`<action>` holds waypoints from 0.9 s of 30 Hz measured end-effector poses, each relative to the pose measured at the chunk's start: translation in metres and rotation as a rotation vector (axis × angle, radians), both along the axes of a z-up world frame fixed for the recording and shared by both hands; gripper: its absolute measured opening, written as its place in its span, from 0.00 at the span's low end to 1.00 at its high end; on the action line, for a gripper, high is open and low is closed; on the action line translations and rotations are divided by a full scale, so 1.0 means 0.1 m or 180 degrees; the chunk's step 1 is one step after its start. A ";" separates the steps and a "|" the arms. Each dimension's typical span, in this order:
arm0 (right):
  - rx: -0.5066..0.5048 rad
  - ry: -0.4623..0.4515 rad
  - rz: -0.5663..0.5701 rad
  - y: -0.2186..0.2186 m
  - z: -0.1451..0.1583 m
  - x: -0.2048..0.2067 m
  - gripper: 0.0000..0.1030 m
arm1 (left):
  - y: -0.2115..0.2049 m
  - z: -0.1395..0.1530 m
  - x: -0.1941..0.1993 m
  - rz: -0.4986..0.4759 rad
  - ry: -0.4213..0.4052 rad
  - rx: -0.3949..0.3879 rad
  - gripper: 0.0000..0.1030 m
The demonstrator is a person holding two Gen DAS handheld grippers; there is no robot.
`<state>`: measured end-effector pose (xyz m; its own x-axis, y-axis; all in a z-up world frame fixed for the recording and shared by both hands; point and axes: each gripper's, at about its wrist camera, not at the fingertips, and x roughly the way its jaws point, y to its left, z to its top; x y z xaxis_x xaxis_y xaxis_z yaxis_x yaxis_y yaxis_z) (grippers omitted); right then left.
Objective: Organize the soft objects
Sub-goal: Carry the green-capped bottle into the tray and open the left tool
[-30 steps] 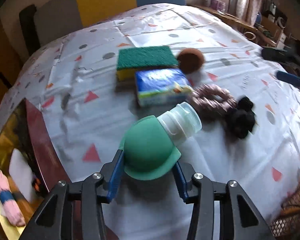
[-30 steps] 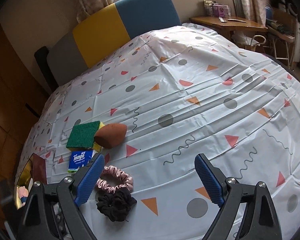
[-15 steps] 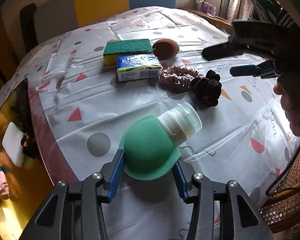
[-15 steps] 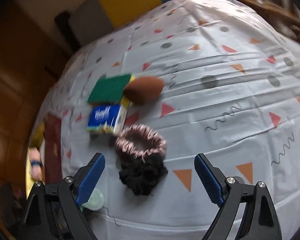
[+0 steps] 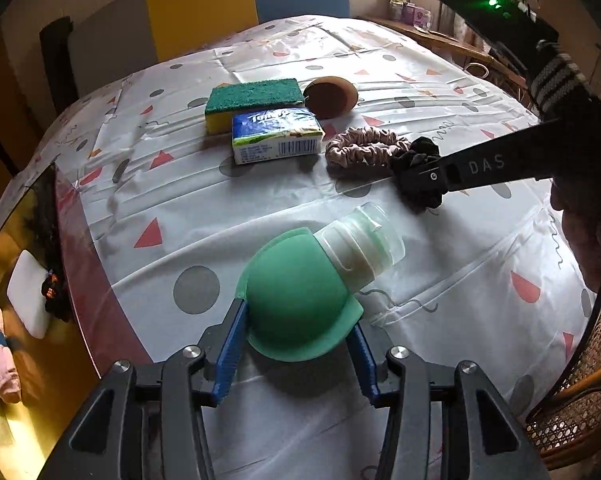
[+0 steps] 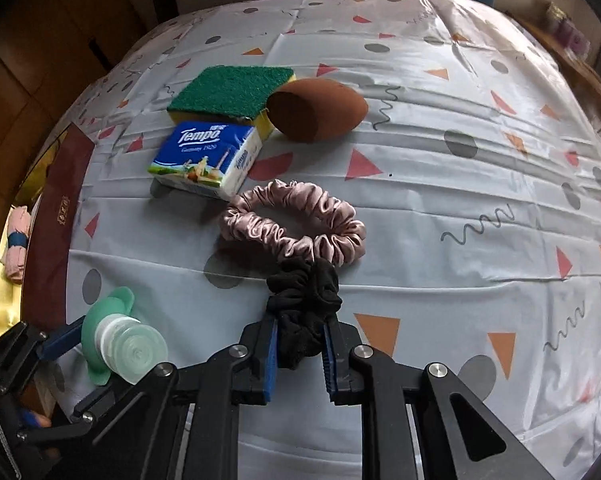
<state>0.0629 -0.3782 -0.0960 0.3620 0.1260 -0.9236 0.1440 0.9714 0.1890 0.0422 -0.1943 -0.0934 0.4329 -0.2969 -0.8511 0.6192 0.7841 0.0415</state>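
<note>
Scrunchie (image 6: 304,312) black, crumpled, clamped in right gripper (image 6: 300,354); left gripper (image 5: 296,356) clamps green squeeze bottle (image 5: 300,300).

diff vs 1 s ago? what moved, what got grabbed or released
The right gripper came down over the black scrunchie and its jaws have just closed on it; they were wide open with nothing between them before. The left gripper drifted a little and keeps its hold on the green silicone bottle. The pink scrunchie, tissue pack, green sponge and brown makeup sponge lie where they were.
</note>
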 end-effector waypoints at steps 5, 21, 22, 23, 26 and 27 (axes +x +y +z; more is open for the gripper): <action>0.0311 0.0025 -0.0166 -0.15 -0.03 -0.02 0.18 | 0.09 0.08 0.01 0.0073 0.0060 -0.0201 0.43; -0.0040 -0.0056 0.0063 0.00 -0.02 -0.01 0.18 | 0.39 0.64 -0.18 0.0152 -0.0009 -0.0724 0.43; -0.0080 -0.0066 0.0084 0.02 -0.02 -0.01 0.18 | 0.44 0.69 -0.18 0.0182 -0.0048 -0.0753 0.43; -0.0104 -0.0070 0.0096 0.03 -0.02 -0.01 0.18 | 0.48 0.72 -0.18 0.0211 -0.0058 -0.0782 0.43; -0.0148 -0.0083 0.0117 0.05 -0.02 -0.01 0.18 | 0.69 0.85 -0.15 0.0364 -0.0092 -0.0899 0.43; -0.0181 -0.0090 0.0136 0.06 -0.02 -0.01 0.18 | 0.76 0.89 -0.14 0.0417 -0.0107 -0.0936 0.43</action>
